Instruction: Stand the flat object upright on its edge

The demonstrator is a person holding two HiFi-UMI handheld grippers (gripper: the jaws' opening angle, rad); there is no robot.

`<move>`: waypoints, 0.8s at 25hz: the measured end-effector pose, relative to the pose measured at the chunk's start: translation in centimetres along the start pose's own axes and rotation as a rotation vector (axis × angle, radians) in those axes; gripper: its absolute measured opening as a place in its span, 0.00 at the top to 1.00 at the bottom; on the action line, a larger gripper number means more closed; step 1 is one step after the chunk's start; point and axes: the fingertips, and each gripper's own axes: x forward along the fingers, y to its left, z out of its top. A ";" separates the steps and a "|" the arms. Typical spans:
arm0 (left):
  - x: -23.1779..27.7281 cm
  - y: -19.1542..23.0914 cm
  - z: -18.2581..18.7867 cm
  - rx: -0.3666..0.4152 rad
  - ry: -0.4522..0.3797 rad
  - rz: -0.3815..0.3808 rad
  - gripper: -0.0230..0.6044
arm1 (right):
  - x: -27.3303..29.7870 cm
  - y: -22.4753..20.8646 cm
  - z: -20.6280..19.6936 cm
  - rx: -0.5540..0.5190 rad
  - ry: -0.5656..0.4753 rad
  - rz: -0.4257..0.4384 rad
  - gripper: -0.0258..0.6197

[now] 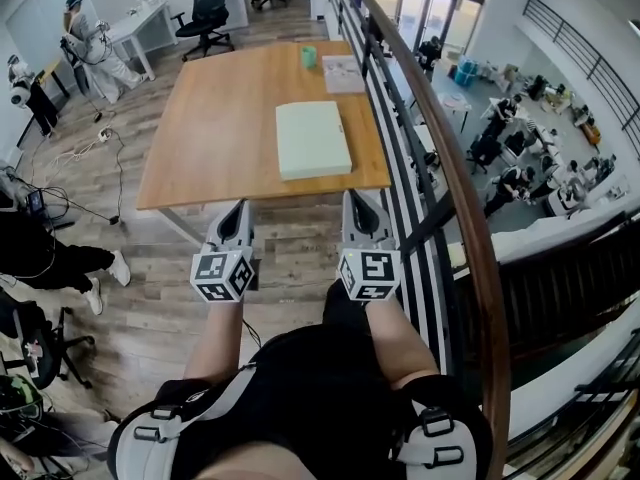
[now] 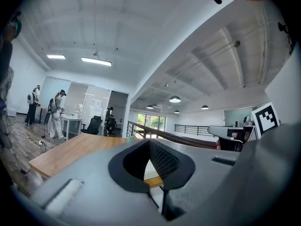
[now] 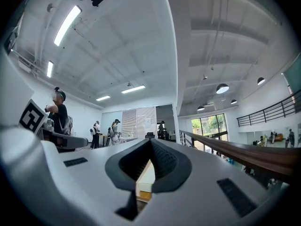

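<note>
The flat object [image 1: 313,140] is a pale green slab lying flat on the wooden table [image 1: 215,128], close to the table's near right corner. Both grippers are held side by side short of the table's near edge, pointing at it and apart from the slab. My left gripper [image 1: 239,206] is shut with nothing in it, tips together [image 2: 149,142]. My right gripper [image 1: 350,197] is shut and empty too [image 3: 150,140]. A pale strip of the slab [image 3: 145,175] shows through the gap below the right gripper's tips; the left gripper view shows the table [image 2: 70,149] ahead.
A green cup [image 1: 309,56] and a sheet of paper [image 1: 343,73] sit at the table's far right. A wooden handrail with black bars [image 1: 440,158] runs along the table's right side over a lower floor. Office chairs [image 1: 205,13], people and floor cables [image 1: 95,148] are to the left.
</note>
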 end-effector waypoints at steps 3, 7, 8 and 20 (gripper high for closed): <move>1.2 0.4 0.4 0.022 -0.002 0.003 0.96 | 1.6 -0.5 -0.5 0.015 -0.004 0.003 0.95; 3.3 1.7 0.3 0.035 0.007 0.020 0.96 | 4.5 -1.2 -1.7 0.036 0.003 0.016 0.95; 3.9 2.1 0.2 0.036 0.011 0.024 0.96 | 5.3 -1.3 -1.8 0.040 0.002 0.020 0.95; 15.9 6.4 0.0 0.030 0.039 0.052 0.96 | 18.4 -5.9 -3.9 0.040 0.030 0.071 0.95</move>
